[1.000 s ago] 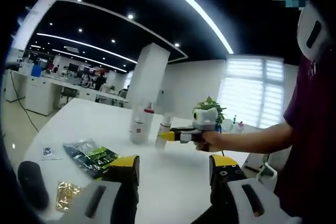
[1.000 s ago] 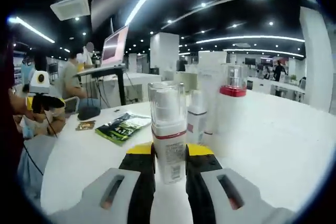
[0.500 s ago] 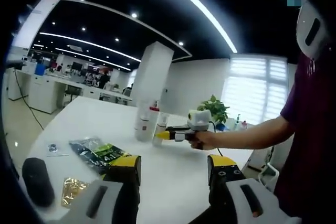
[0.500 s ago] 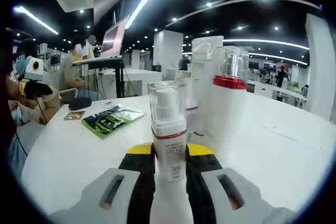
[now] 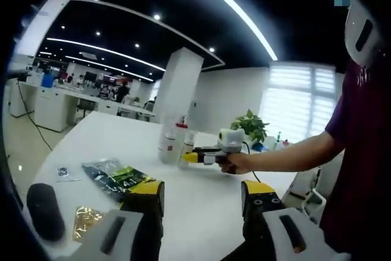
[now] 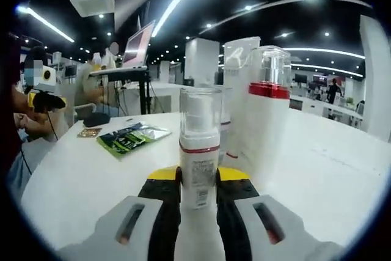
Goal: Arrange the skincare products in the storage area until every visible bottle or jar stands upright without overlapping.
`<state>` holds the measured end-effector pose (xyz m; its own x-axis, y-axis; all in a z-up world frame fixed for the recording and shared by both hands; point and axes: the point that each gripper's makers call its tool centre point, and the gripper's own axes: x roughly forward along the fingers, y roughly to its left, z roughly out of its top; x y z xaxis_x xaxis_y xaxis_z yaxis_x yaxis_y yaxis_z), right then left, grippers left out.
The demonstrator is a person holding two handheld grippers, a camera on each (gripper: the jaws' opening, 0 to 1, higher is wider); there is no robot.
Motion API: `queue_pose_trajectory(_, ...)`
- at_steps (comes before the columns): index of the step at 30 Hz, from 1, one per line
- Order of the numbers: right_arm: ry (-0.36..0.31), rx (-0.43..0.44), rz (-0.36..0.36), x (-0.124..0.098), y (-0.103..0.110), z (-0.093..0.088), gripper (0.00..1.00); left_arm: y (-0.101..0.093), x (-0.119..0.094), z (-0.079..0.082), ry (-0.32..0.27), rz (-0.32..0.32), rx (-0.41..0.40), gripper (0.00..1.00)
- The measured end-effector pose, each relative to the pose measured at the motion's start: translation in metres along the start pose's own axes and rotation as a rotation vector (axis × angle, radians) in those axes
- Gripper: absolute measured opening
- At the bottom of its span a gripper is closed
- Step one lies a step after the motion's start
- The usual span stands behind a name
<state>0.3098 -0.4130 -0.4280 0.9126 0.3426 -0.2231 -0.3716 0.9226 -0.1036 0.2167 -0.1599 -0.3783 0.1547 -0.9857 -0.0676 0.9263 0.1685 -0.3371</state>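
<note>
The small pump bottle (image 5: pixel 188 149) is seen, in the left gripper view, far across the white table (image 5: pixel 201 206), upright beside taller bottles (image 5: pixel 170 145); the left gripper (image 5: pixel 201 197) is held empty, jaws apart. In the right gripper view, the same bottle (image 6: pixel 198 151) is clamped upright between the right gripper's (image 6: pixel 198 183) jaws, just beside the tall red-collared bottle (image 6: pixel 266 114).

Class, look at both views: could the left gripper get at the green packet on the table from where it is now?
Probably yes. The left gripper is open and holds nothing, and the green packet lies flat on the white table just ahead of its left jaw, with bare tabletop between them. The right gripper is busy clamping a small pump bottle.
</note>
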Motion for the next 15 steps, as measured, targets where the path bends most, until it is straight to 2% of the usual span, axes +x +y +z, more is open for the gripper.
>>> queue_pose_trajectory(5, 0.019, -0.003, -0.004, 0.001, 0.0, -0.002, 0.2, 0.001, 0.0, 0.001, 0.002, 0.0, 0.001, 0.52)
queue_pose_trajectory(9, 0.064, -0.01, -0.005, 0.0, -0.001, -0.011, 0.22, 0.001, 0.0, 0.001, 0.001, -0.001, 0.001, 0.52)
queue_pose_trajectory(15, 0.101, 0.028, -0.038, -0.008, -0.002, -0.017, 0.27, 0.003, 0.0, -0.002, 0.0, 0.004, -0.006, 0.52)
